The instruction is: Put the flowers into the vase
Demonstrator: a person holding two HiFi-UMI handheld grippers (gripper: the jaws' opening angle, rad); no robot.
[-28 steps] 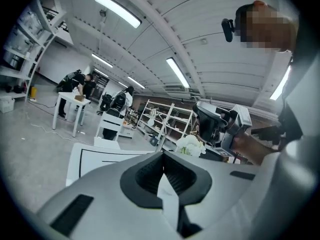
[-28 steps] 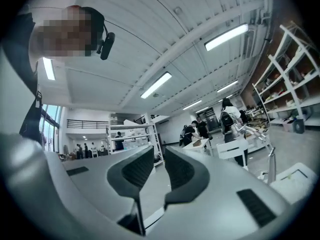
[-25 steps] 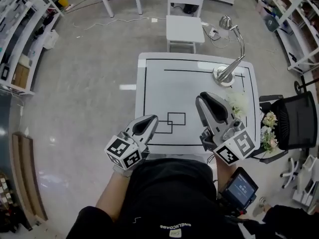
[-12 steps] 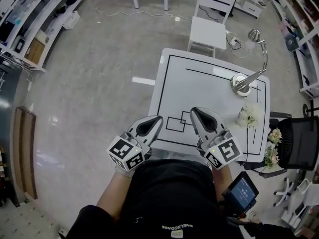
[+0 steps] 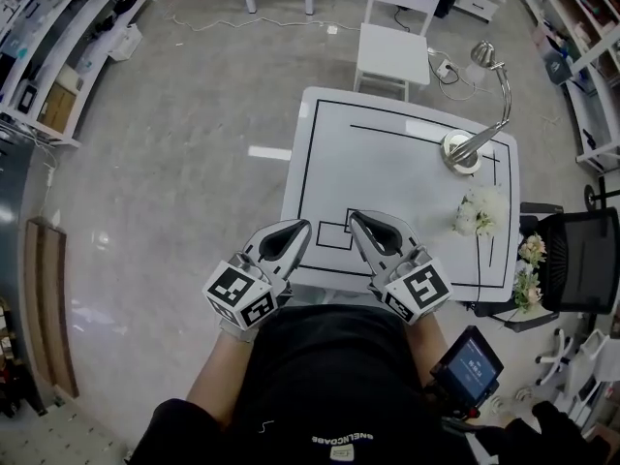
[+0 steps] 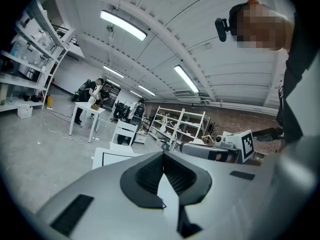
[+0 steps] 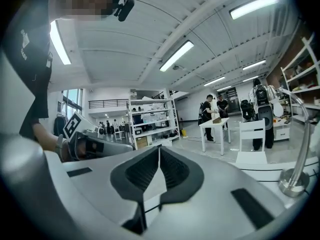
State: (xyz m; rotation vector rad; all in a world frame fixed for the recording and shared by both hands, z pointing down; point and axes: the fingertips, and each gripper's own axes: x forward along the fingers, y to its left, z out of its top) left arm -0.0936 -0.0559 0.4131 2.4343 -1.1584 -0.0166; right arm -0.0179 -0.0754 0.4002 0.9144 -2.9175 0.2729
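A bunch of white flowers [image 5: 481, 211] lies on the right side of the white table [image 5: 387, 177], near the lamp. More pale flowers [image 5: 528, 262] sit just off the table's right edge. I cannot make out a vase. My left gripper [image 5: 304, 225] hovers at the table's front edge, shut and empty; its tips [image 6: 163, 154] meet. My right gripper [image 5: 353, 215] is close beside it, far left of the flowers. Its jaws have just closed with nothing between them, and the tips [image 7: 159, 149] touch.
A chrome desk lamp [image 5: 463, 148] stands at the table's far right corner. Behind the table is a white chair [image 5: 392, 48], and a black office chair [image 5: 581, 260] stands to its right. Black lines [image 5: 334, 231] are marked on the tabletop. Shelves line the room's edges.
My right gripper has come down and to the left, away from the white flowers, to the table's front edge beside the left gripper, and its jaws have narrowed. The left gripper has hardly shifted.
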